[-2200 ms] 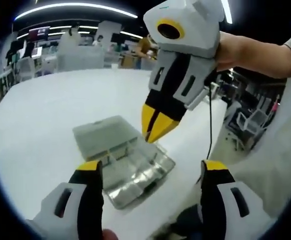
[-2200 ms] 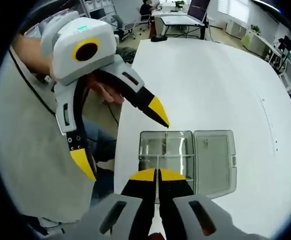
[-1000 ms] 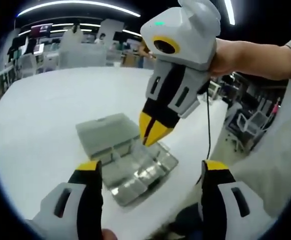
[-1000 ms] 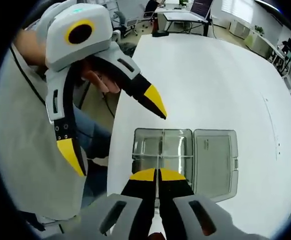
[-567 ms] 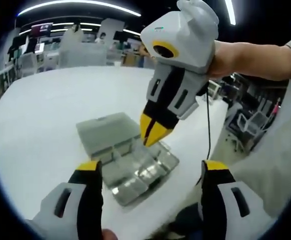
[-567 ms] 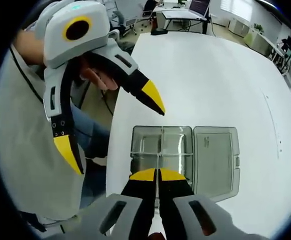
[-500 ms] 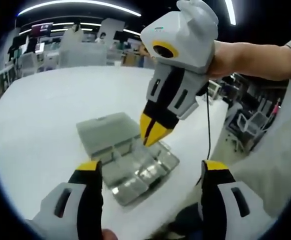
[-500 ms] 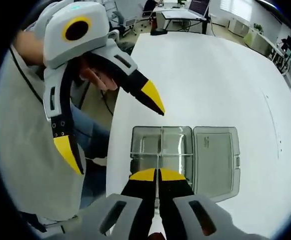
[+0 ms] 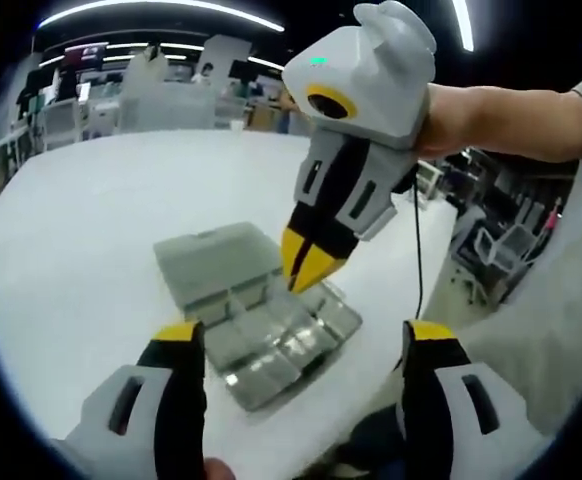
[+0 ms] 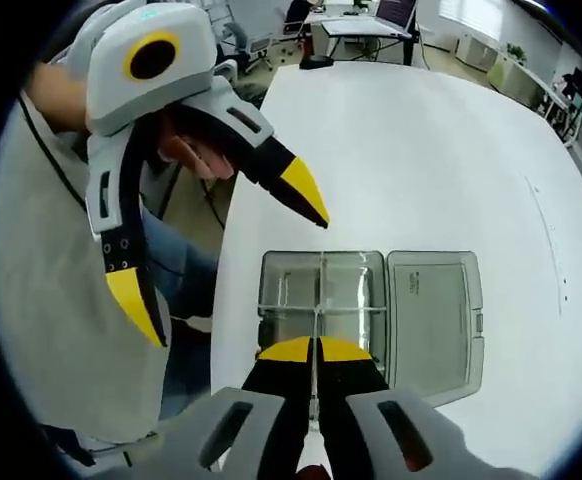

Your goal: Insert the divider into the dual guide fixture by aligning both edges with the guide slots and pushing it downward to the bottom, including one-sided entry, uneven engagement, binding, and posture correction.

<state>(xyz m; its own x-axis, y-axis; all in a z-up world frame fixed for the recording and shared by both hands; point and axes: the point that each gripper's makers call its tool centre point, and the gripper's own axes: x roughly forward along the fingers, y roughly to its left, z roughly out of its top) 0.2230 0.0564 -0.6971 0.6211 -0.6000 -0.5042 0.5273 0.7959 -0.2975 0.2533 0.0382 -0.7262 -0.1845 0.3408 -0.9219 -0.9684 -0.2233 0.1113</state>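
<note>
A clear plastic box (image 9: 271, 335) with inner compartments lies open on the white table (image 9: 91, 220), its lid (image 9: 214, 258) folded flat beside it. In the right gripper view the compartment tray (image 10: 291, 285) is on the left and the lid (image 10: 433, 310) on the right. My right gripper (image 9: 309, 268) hangs tips-down just over the tray, shut on a thin clear divider (image 10: 315, 385) seen edge-on between its jaws. The divider lines up with the tray's middle partition. My left gripper (image 9: 304, 338) stands wide open nearer than the box, holding nothing; it shows again as the left gripper (image 10: 216, 248).
The box sits close to the table's near edge (image 10: 229, 300), beside a person's light-clothed body (image 10: 51, 330). A black cable (image 9: 418, 250) hangs from the right hand. Desks and chairs (image 10: 361, 30) stand beyond the table's far end.
The right gripper has sunk a little toward the tray over the two seconds. In the last half second almost nothing has moved. The left gripper stays open.
</note>
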